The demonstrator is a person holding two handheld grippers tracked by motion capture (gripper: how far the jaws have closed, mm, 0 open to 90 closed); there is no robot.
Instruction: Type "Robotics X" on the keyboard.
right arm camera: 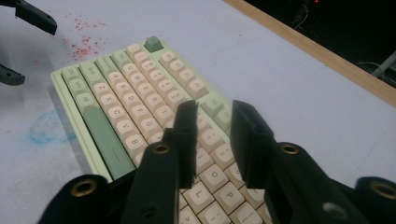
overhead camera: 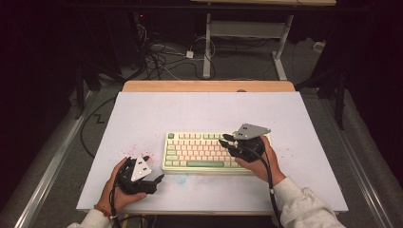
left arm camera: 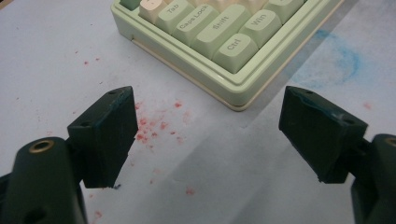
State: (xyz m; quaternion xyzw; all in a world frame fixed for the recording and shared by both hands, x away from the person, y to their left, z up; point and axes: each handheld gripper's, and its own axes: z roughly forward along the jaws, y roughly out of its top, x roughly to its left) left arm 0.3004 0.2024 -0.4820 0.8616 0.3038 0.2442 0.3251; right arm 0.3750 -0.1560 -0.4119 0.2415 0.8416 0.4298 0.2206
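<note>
**Two grippers at a pale green keyboard, one spread wide, one nearly closed**

Two black two-jaw grippers work around a pale green keyboard with cream and green keycaps (overhead camera: 202, 151), which lies flat on the white tabletop (overhead camera: 204, 111), toward the near edge and a little right of the middle.

In the high view the left gripper (overhead camera: 153, 167) is held in the person's left hand (overhead camera: 116, 190), just off the keyboard's near left corner, apart from it and low over the table. Its own view shows the jaws spread wide, with nothing between them. Bare tabletop and the keyboard's corner lie ahead, where the Ctrl, Win, Shift and Caps Lock keys can be read. Small red specks (left arm camera: 154, 127) dot the white surface between the jaws and that corner, and a faint blue smudge (left arm camera: 343, 63) marks the table beside the keyboard's front edge.

The right gripper (overhead camera: 227, 140) is held in the person's right hand (overhead camera: 259, 161) over the right end of the keyboard, with its grey three-cornered plate (overhead camera: 250, 131) on top. In the right gripper view its jaws stand close together with only a narrow gap between them, and they grip nothing. Their tips hang over the cream keys near the right-hand part of the board; I cannot tell whether they touch a keycap.

A light wooden strip (overhead camera: 209, 86) runs along the far edge of the tabletop.
</note>
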